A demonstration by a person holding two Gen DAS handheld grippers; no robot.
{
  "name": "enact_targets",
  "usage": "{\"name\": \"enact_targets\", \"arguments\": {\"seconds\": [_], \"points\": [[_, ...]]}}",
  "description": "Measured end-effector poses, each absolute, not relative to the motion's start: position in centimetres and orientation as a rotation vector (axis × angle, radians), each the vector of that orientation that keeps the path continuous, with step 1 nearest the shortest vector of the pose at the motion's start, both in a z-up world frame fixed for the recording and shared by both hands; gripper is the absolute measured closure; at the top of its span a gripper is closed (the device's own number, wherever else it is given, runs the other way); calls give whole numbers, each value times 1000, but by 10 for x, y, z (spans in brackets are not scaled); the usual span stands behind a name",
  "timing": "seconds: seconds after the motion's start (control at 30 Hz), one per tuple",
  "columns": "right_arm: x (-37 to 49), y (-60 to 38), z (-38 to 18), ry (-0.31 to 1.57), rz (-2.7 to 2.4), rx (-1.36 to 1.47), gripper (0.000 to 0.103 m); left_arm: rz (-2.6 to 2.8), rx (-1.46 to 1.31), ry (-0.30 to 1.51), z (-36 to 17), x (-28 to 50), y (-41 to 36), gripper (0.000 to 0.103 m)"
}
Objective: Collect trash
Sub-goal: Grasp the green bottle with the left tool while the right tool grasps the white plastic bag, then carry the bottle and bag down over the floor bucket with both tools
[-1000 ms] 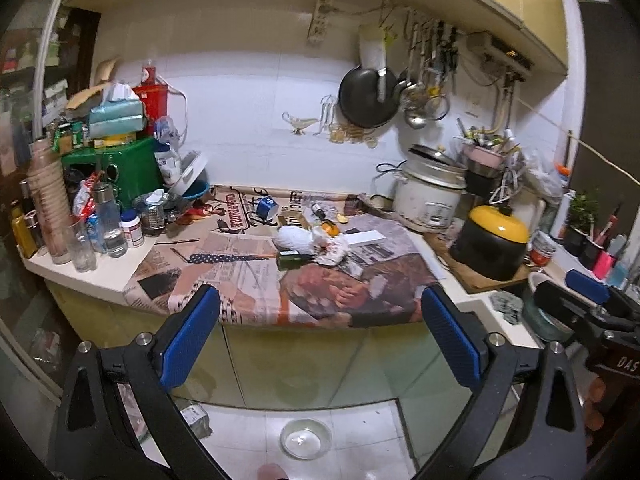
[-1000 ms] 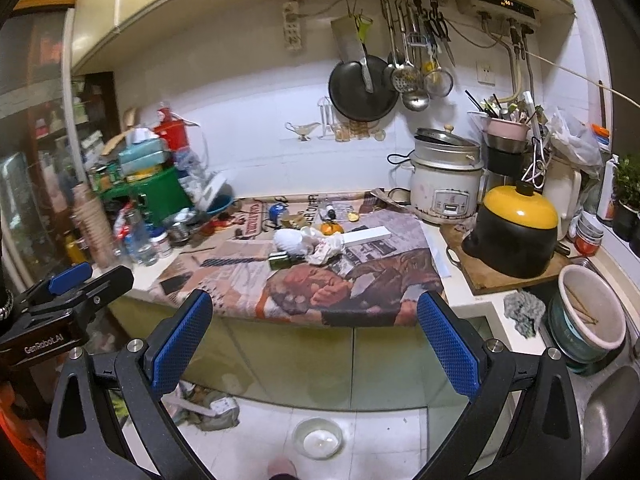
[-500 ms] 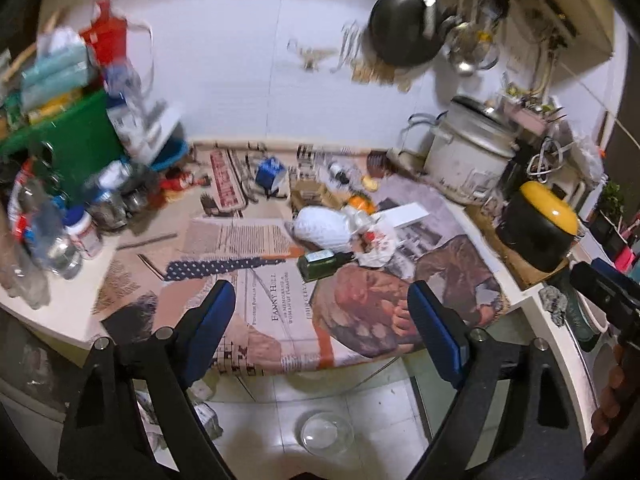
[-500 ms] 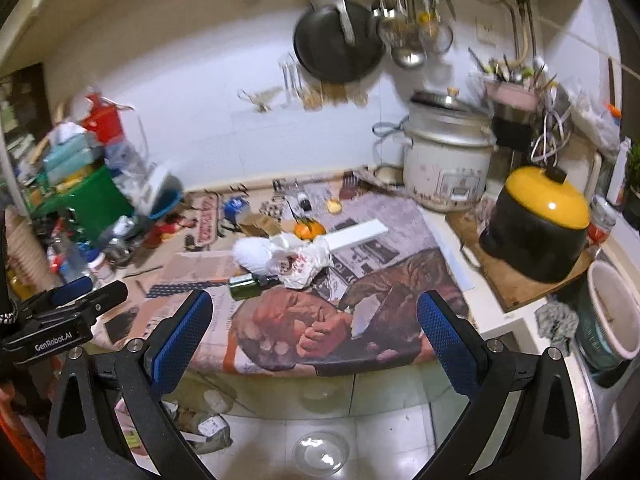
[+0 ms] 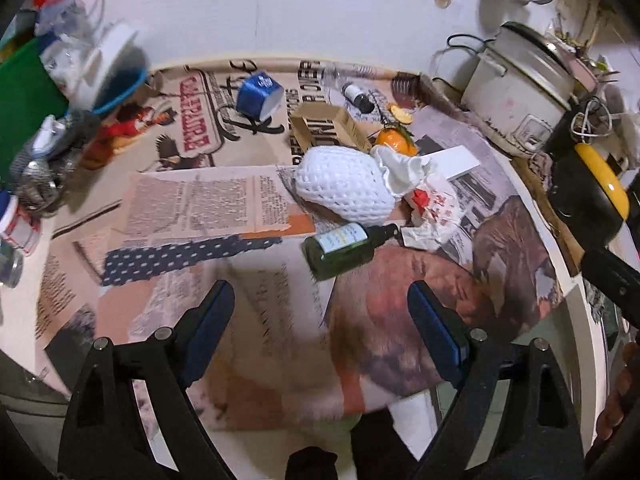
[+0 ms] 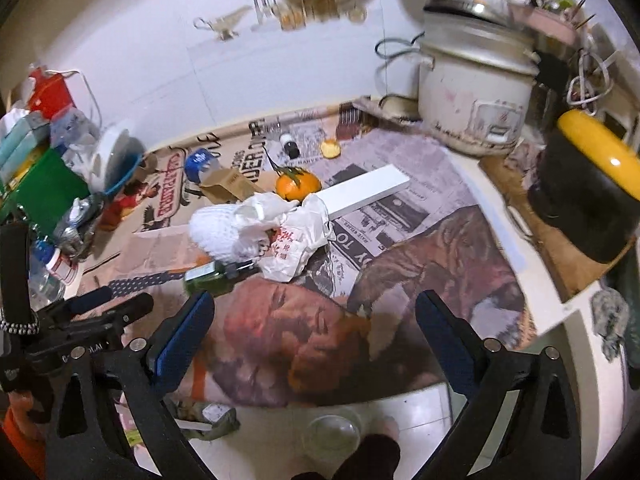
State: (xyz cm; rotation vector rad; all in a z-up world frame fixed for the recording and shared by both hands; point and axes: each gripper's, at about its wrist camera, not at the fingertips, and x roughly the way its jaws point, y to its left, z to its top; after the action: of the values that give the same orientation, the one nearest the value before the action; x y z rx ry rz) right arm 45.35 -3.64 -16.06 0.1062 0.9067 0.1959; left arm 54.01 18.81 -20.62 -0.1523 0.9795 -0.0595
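Lying on its side near the middle of the newspaper-covered counter (image 5: 192, 208), the green bottle (image 5: 344, 246) is pointing its dark neck toward the crumpled white plastic bag (image 5: 434, 210); both look like discards dropped where they were emptied. The white foam fruit net (image 5: 344, 184) is resting just behind the bottle and touching the bag, so the three are forming one heap, convenient for collecting together. Behind the heap, toward the counter's back edge, an orange (image 5: 396, 140) and a small cardboard box (image 5: 328, 128) are sitting; the fruit is probably not trash. A white flat box (image 6: 366, 192) is lying beside the bag, angled toward the rice cooker (image 6: 476, 92) in the back right corner.

The left gripper (image 5: 320, 320) is hanging over the counter's front edge with jaws wide apart and nothing between them, the bottle just beyond its tips; judged, it is lining up for the bottle. The right gripper (image 6: 316, 328) is likewise spread wide and empty over the front edge, facing the bag.

Judged risk: the bottle, being round, may roll when nudged.
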Motion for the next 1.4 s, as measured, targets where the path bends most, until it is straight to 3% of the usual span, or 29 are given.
{"name": "enact_targets", "arguments": {"seconds": [0.27,0.4,0.53,0.63,0.8,0.97,1.4], "points": [[534,-34,-206,1064,335,166,19,13,-165,1054,-240,593,173,15],[560,-30,-228,1139,369,174,22,45,-198,1085,-255,610,173,15],[577,-20,-247,1205,416,172,28,72,-244,1106,-264,615,174,25],[583,-13,-254,1228,436,162,30,79,-280,1104,-268,615,175,26],[591,-10,-265,1268,424,150,55,56,-320,1094,-267,614,175,47],[586,-13,-261,1246,400,143,72,50,-292,1096,-266,608,173,48],[518,-17,-225,1109,252,173,75,-76,-241,994,-224,544,197,48]]}}
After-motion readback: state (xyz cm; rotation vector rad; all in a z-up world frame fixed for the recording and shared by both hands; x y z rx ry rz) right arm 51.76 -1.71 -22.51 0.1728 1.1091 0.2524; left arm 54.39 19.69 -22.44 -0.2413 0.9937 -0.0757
